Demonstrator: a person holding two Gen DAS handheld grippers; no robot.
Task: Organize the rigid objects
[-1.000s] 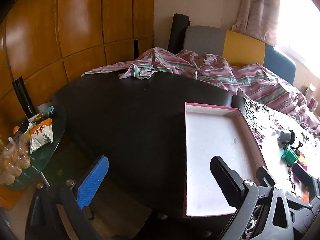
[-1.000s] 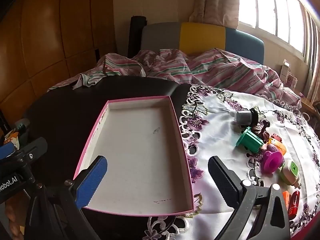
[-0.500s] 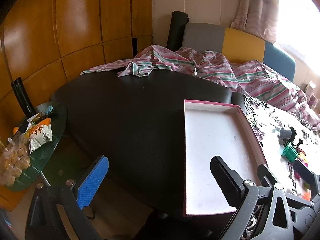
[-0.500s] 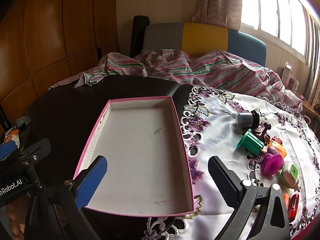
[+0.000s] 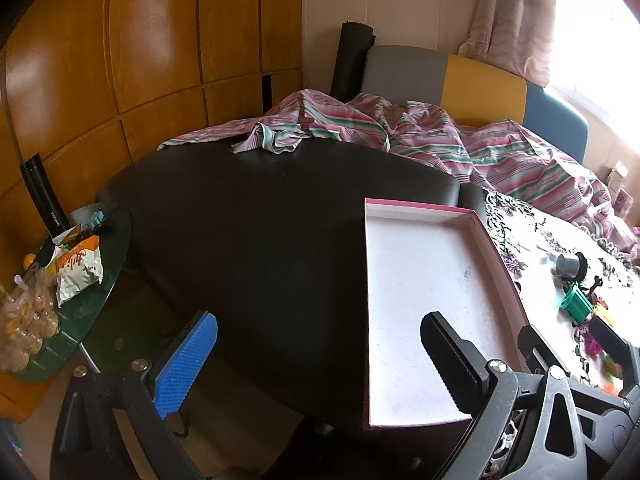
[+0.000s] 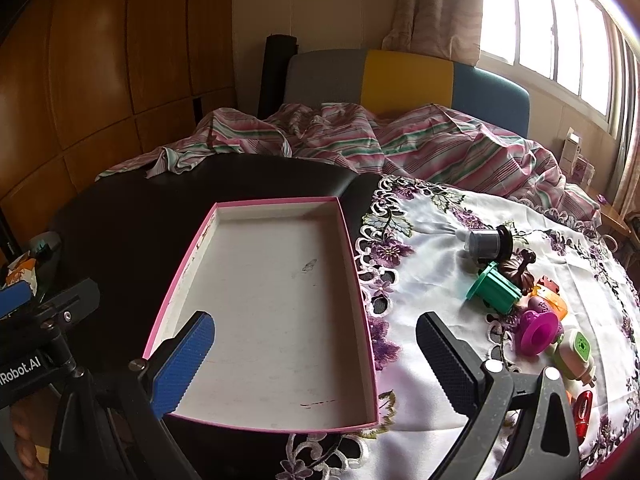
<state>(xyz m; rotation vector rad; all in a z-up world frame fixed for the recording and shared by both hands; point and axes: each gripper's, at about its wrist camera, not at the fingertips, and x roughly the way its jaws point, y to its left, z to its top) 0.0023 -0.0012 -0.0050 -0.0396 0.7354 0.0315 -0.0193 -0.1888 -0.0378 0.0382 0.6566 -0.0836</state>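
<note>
Toys [image 6: 516, 300] sit in a bunch on flowery cloth [image 6: 432, 248], w/ pink box [image 6: 362, 296] just beside.
Left tongs [image 5: 316, 364] & right tongs [image 6: 312, 360] both wide apart, holding nothing.

Pink-rimmed white tray [image 6: 280, 300], purple-flowered white cloth [image 6: 432, 248]

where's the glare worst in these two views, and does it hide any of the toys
Left wrist view: the window at the top right is blown out white, and the toys at the right edge, such as the green toy, look washed out and small. Right wrist view: the window panes are bright, but the green toy and magenta toy stay clear.
</note>
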